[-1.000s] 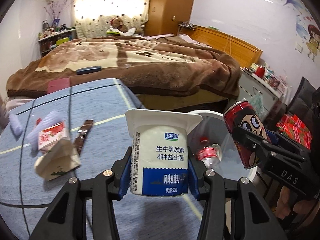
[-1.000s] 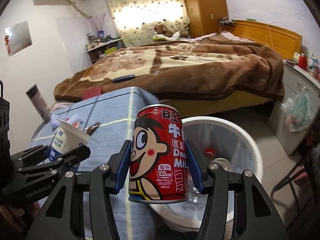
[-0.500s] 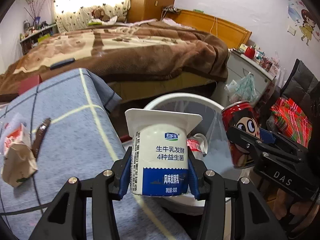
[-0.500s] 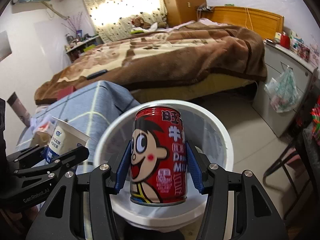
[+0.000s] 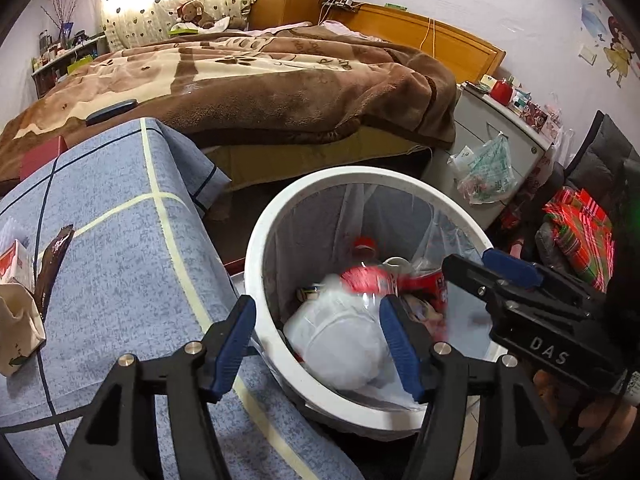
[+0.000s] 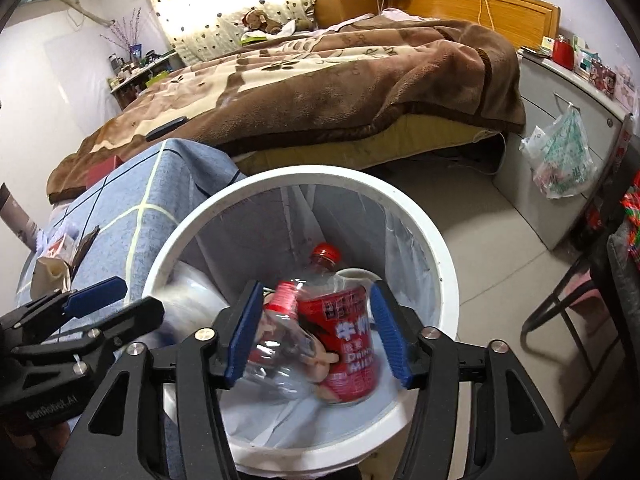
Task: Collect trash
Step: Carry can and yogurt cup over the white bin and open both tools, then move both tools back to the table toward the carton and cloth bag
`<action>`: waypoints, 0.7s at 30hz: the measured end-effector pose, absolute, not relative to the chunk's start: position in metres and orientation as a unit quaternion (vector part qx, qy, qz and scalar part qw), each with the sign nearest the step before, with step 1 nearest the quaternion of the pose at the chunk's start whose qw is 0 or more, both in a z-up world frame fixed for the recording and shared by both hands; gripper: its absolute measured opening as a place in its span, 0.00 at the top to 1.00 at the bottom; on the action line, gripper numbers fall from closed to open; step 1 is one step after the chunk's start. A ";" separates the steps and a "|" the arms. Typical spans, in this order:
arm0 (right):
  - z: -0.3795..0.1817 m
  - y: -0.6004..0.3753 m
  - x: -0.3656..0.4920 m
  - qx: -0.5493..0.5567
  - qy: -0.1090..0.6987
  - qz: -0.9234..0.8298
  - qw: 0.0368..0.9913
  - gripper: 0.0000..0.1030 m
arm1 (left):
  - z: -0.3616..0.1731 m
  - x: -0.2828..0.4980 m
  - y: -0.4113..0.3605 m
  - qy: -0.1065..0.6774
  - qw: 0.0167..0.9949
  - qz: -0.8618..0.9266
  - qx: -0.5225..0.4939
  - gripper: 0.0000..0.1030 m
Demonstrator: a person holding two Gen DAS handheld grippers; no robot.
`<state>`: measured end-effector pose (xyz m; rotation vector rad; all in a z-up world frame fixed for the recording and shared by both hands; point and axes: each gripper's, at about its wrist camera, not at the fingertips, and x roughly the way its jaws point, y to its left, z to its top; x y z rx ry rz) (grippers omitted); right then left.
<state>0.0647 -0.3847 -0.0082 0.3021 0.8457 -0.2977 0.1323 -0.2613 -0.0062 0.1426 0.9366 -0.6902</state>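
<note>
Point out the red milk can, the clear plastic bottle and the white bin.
red milk can (image 6: 347, 354), right wrist view, on its printed side.
clear plastic bottle (image 6: 326, 254), right wrist view, on its red cap.
white bin (image 6: 446, 264), right wrist view, on its right rim.

Both wrist cameras look steeply down, from close above, into the round white plastic bin (image 5: 260, 248) (image 6: 436, 240). Both also see the brown blanket bed (image 5: 280, 80) (image 6: 360, 80) behind it.

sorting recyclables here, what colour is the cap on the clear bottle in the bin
Red. The bottle cap shows best in the right wrist view.
</note>
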 end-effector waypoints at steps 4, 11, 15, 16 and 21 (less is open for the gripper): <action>-0.005 -0.386 0.059 0.149 0.401 -0.148 0.892 0.40 | -0.007 0.131 -0.257 0.440 0.835 -0.323 0.067 0.35; 0.000 -0.382 0.057 0.152 0.392 -0.147 0.896 0.40 | 0.000 0.127 -0.246 0.430 0.843 -0.318 0.064 0.35; 0.005 -0.376 0.059 0.144 0.387 -0.145 0.899 0.40 | 0.004 0.127 -0.236 0.427 0.847 -0.312 0.059 0.35; 0.006 -0.374 0.058 0.143 0.386 -0.144 0.900 0.40 | 0.006 0.126 -0.233 0.425 0.848 -0.311 0.057 0.35; 0.011 -0.365 0.058 0.141 0.378 -0.139 0.905 0.40 | 0.013 0.122 -0.218 0.416 0.855 -0.306 0.051 0.35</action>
